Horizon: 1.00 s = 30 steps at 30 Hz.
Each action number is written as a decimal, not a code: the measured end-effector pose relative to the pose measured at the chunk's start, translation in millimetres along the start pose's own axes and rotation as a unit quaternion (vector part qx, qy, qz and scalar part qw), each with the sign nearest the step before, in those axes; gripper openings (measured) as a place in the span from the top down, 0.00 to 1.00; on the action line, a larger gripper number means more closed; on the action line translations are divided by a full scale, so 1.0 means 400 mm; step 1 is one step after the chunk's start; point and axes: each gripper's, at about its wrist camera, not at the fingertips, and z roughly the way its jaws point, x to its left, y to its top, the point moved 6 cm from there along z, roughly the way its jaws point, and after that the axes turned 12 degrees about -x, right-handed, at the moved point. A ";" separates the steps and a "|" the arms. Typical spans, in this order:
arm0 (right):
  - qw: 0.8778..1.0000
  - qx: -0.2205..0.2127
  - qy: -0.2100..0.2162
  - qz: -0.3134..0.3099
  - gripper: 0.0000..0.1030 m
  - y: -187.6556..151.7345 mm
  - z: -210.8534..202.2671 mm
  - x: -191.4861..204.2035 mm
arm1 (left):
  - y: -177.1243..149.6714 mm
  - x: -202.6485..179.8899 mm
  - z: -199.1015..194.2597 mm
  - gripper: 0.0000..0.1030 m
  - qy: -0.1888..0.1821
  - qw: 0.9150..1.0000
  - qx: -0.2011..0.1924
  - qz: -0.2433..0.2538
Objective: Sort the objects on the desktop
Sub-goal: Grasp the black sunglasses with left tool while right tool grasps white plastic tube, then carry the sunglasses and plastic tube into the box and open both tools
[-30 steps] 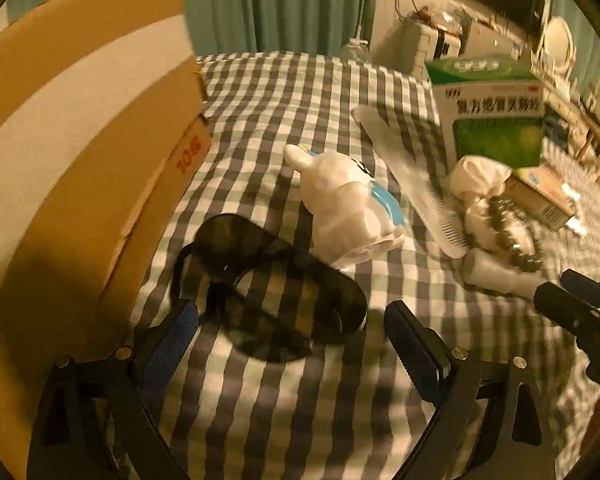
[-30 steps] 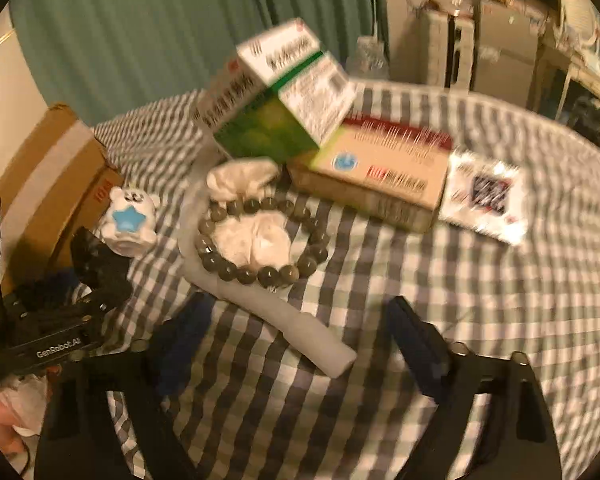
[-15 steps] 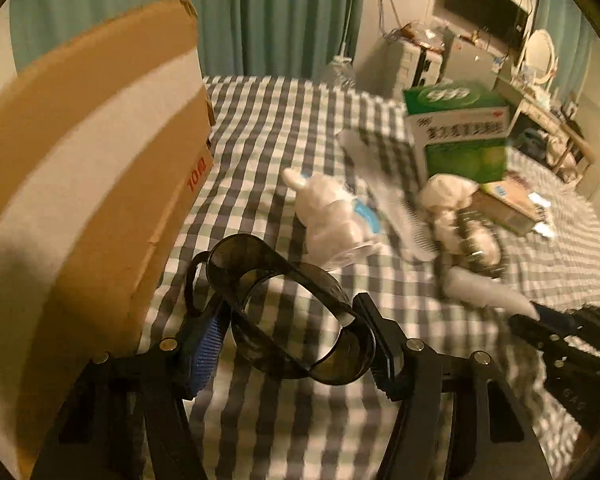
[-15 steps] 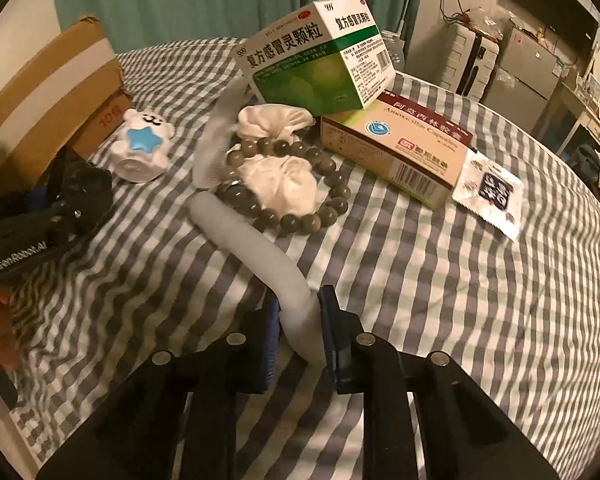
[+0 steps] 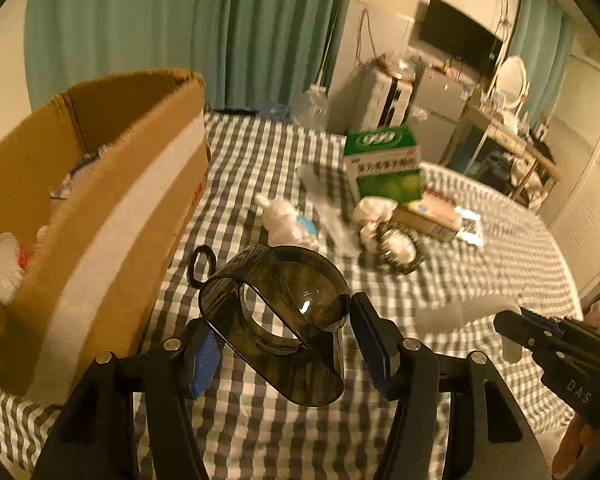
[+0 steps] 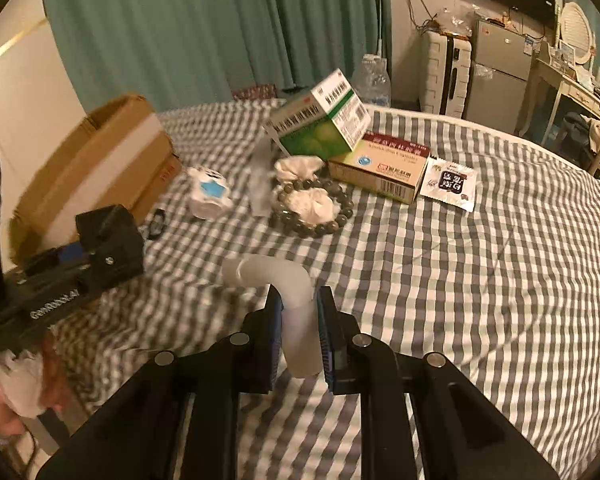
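Observation:
My left gripper holds dark tinted goggles above the checked bedcover; its jaws are closing, and the pads press the frame from both sides. A white bendy tube is pinched upright in my right gripper, which is shut on it and lifted off the cover. The left wrist view catches that gripper at the right edge with the tube. The left gripper appears at the left of the right wrist view. An open cardboard box stands just left of the goggles.
On the bedcover lie a white toy with a blue star, a translucent comb, a bead bracelet around white cloth, a green medicine box, a tan box and a sachet. The cardboard box holds several items.
Both grippers closed on their things and rose: the left took the goggles off the cover, the right pinched the white tube and lifted it clear of the bracelet.

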 end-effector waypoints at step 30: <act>0.985 -0.096 0.130 -0.052 0.83 0.365 -0.143 0.546 | 0.368 0.320 -0.239 0.40 0.064 0.996 -0.061 0.028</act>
